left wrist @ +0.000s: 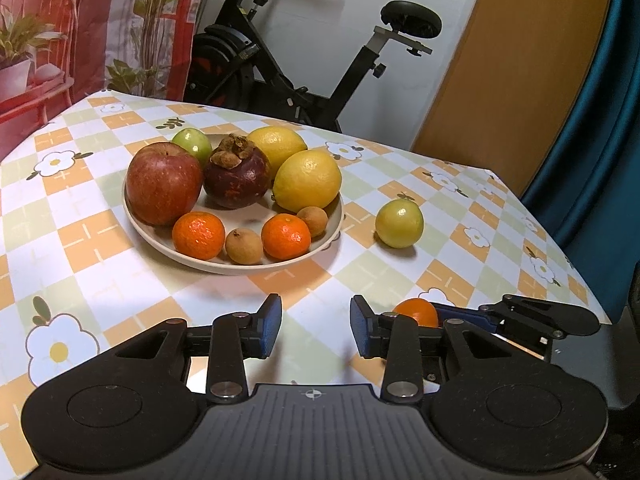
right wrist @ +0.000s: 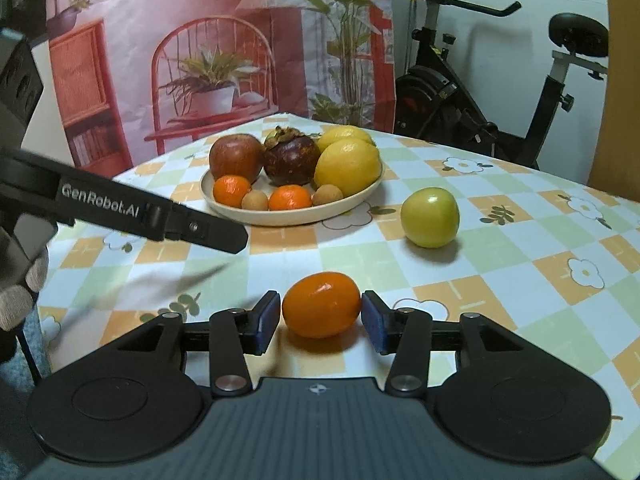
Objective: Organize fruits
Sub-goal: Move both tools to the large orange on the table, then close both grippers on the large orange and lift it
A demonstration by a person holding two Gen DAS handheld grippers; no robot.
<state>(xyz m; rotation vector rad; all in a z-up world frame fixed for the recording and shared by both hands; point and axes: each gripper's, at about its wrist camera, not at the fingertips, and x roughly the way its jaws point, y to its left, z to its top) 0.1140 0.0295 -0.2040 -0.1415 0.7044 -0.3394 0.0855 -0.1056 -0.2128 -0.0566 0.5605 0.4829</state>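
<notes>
Across your checkered, flower-printed counter (left wrist: 100, 236), a red printed backdrop (right wrist: 200, 40) hangs at left and an exercise bike (left wrist: 304, 60) stands behind. Your left gripper (left wrist: 316, 326) hovers wide open, empty. Ahead, the plate (left wrist: 332, 236) carries one apple (left wrist: 164, 184), one mangosteen (left wrist: 236, 176), two lemons, two tangerines, two longans and one green fruit; another green fruit (right wrist: 430, 218) lies just right of it. Your right gripper (right wrist: 320, 322) brackets the loose orange fruit (right wrist: 321, 305), pads apart, not clamped.

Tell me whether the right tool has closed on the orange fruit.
Not yet: the right tool is open, pads flanking the orange fruit on the table with slight gaps each side.
</notes>
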